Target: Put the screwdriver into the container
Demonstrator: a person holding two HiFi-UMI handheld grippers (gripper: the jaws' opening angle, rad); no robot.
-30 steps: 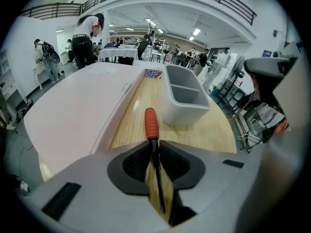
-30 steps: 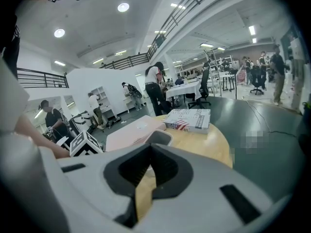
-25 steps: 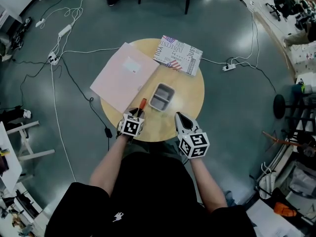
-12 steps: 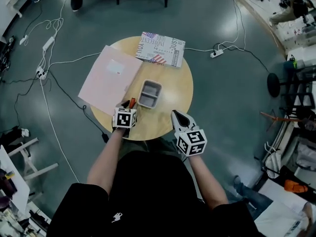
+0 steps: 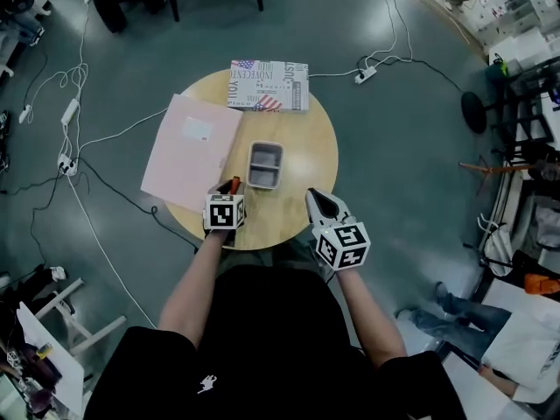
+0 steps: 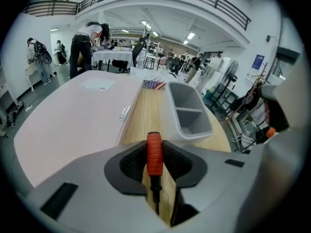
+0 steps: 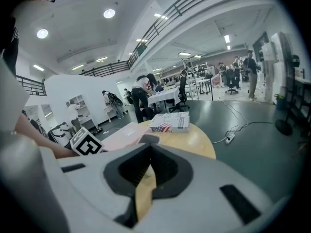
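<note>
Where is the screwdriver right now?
The screwdriver is at the near-left edge of the table in the head view, red handle gripped in the left tongs, which have just been closing, beside the pink folder and near-left of the grey container.

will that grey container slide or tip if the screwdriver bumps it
Likely slides rather than tips: the grey container is low, wide and flat on the smooth wooden table. It looks empty and thin-walled, so probably light.
</note>
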